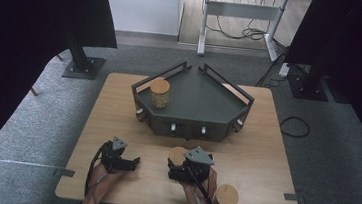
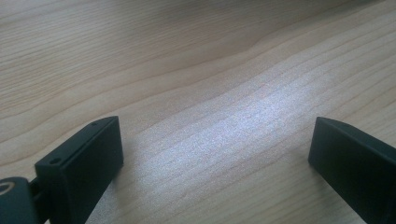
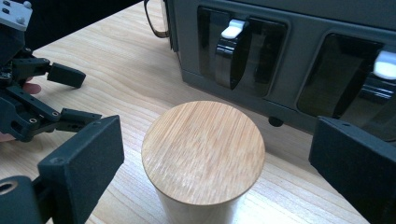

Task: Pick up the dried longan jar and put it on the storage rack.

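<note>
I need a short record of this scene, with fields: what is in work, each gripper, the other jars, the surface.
in work: jar with wooden lid, standing upright on the table in front of the dark tray unit
right gripper: open, jaws on both sides of that jar, not touching it
left gripper: open, nothing between the jaws, above bare wood
other jars: one on the tray unit; one near the table's front edge

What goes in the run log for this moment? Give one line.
right claw: open, straddling wooden-lidded jar | left claw: open, empty, over table | second jar: on tray
</note>
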`<state>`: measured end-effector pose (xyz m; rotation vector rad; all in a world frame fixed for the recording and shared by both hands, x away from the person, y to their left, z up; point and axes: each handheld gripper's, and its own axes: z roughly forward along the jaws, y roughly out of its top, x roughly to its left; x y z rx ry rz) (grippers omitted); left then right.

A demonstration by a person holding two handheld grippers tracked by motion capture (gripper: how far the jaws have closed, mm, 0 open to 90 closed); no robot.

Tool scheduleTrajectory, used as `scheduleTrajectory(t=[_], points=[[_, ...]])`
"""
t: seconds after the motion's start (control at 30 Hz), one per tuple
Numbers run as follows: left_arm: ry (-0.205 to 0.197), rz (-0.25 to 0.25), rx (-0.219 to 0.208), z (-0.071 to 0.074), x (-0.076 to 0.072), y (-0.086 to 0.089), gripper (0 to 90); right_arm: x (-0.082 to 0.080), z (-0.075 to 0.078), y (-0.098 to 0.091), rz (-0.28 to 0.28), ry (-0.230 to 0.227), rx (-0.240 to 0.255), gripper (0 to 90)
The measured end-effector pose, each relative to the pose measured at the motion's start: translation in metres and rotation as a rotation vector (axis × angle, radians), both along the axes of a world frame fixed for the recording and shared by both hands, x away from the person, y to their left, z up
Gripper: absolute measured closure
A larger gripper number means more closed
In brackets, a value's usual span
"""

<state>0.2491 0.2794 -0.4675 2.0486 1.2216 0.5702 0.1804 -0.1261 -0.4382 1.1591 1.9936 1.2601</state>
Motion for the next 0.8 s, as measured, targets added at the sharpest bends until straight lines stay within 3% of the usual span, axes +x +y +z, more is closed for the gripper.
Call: scheduleTrajectory(t=[0.8], points=[[0.0, -0.001, 0.0, 0.0, -0.001, 0.0, 2.7, 0.014, -0.019, 0.013, 0.019, 0.05, -0.047, 8.4]])
